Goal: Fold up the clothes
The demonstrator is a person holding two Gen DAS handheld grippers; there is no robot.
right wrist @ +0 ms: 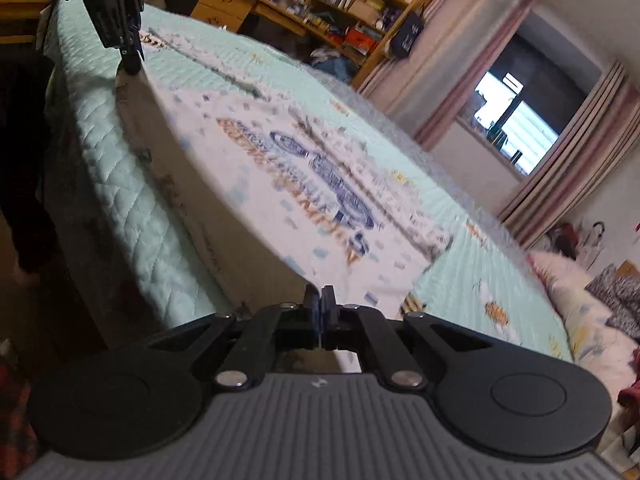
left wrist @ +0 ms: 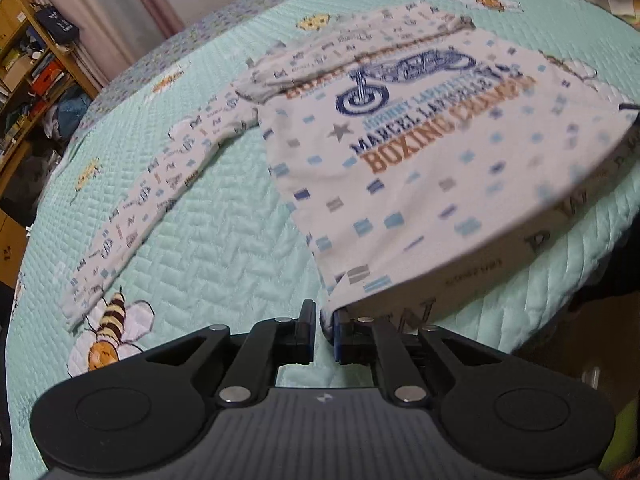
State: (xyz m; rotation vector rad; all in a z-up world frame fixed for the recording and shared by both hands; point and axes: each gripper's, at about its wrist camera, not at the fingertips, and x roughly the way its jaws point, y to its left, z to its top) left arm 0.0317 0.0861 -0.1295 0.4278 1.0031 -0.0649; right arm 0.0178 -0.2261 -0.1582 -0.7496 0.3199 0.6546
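The white shirt (left wrist: 420, 152) lay printed-side up on the bed (left wrist: 224, 236), over a mint quilted cover with bee patches, its hem drawn to the near edge of the bed and lifted off the cover there. Its front bore a blue motorcycle print and lines of blue and orange lettering. One long sleeve (left wrist: 132, 216) stretched flat across the cover toward the bed's left side, its cuff beside a large bee patch (left wrist: 110, 334). The other sleeve was folded across the chest above the print.

The left tool (left wrist: 322, 330) was nearly closed, its fingers pinching the hem corner of the shirt at the near edge of the bed; a narrow gap showed between the pads with cloth in it. The right tool (right wrist: 320, 304) was closed tight on the other hem corner, also at the near edge, the fabric rising taut from it. In the right wrist view the left tool (right wrist: 130, 62) appeared at the far end of the raised hem.

Wooden shelves (right wrist: 360, 4) and a curtained window (right wrist: 516, 120) stood beyond the bed.
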